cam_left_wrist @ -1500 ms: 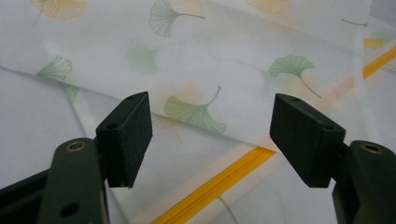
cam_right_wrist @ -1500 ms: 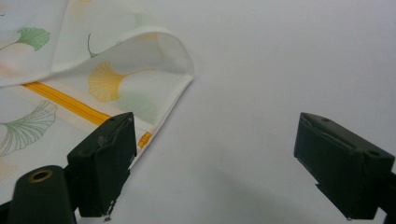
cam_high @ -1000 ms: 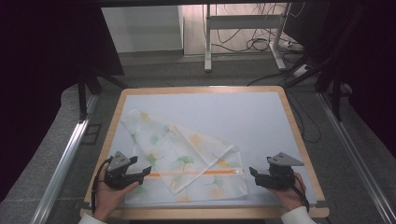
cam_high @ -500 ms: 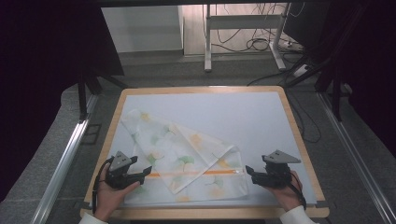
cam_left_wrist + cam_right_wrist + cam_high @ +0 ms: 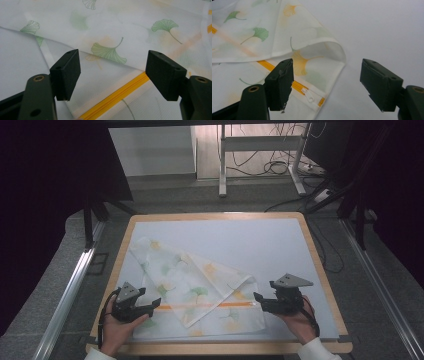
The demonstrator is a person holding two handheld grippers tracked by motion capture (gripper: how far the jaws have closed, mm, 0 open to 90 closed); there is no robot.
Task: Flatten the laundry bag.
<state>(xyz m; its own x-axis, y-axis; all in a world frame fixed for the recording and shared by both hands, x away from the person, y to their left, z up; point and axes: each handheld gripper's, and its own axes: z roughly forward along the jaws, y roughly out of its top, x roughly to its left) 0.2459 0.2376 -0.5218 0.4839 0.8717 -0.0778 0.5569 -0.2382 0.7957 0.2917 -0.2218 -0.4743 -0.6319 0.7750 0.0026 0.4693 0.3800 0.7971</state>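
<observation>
Folding stands partway: we hold left gripper (image 5: 152,307) and right gripper (image 5: 258,298) spread at lower frame, mesh zipper bag (image 5: 200,290) half-folded, ungripped.

mesh bag (image 5: 120,30) beyond left gripper view's edges

The high view looked forward and down from above the person's side of the table (image 5: 215,216), far enough to take in the whole tabletop and the floor beyond. The left gripper view sat low and close, looking along its own two jaws at a leaf-printed mesh bag (image 5: 112,37). The right gripper view sat equally close, looking along its jaws at that bag's zipper end (image 5: 310,96). All three shared the bag (image 5: 195,285) and its orange zipper (image 5: 117,96).
</observation>
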